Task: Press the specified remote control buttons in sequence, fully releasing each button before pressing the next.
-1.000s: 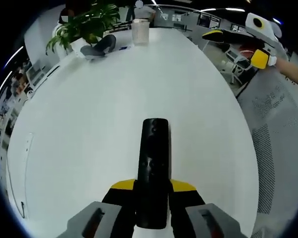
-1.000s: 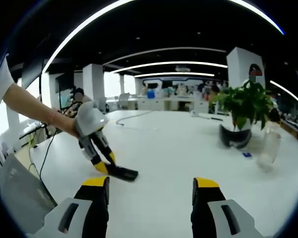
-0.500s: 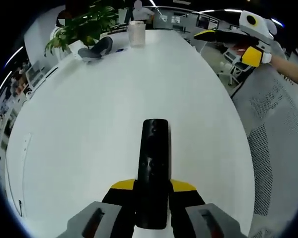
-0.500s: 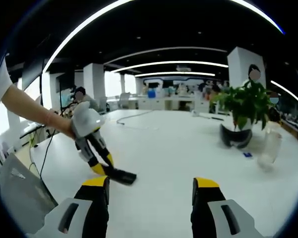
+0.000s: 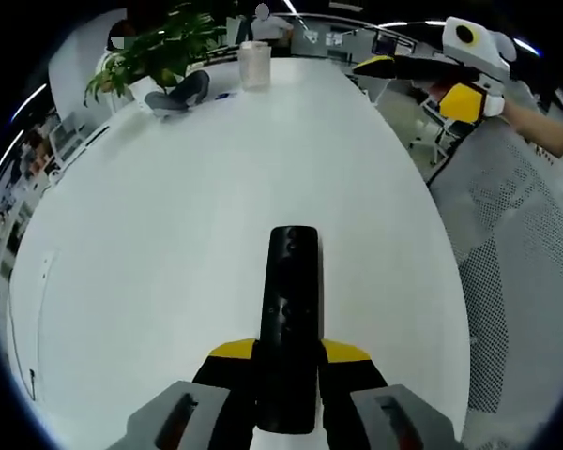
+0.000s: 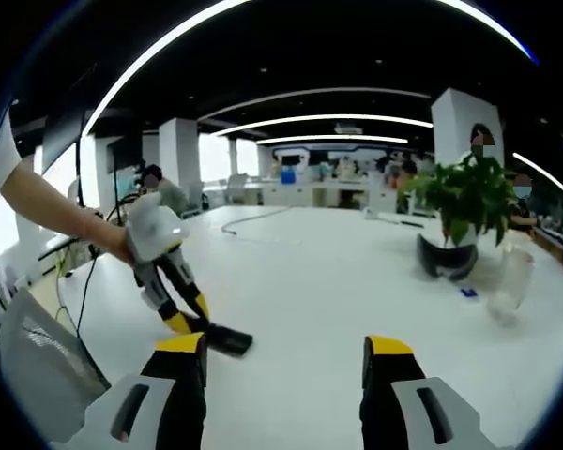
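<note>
Remote control (image 5: 292,314): one, black, lengthwise between the left gripper's (image 5: 289,354) fingers, above the white counter (image 5: 169,234); also seen in the right gripper view (image 6: 227,339).
Left gripper: fingers pinching the remote near its rear end.
Right gripper (image 6: 286,361): fingers spread, nothing between them; off the counter's far-right edge from the remote (image 5: 430,80).
Potted plant (image 6: 462,202): one, at the counter's far end beyond the remote.
Clear cup (image 5: 254,64): one, beside the plant.
Mesh chair (image 5: 525,272): one, right of the counter.
</note>
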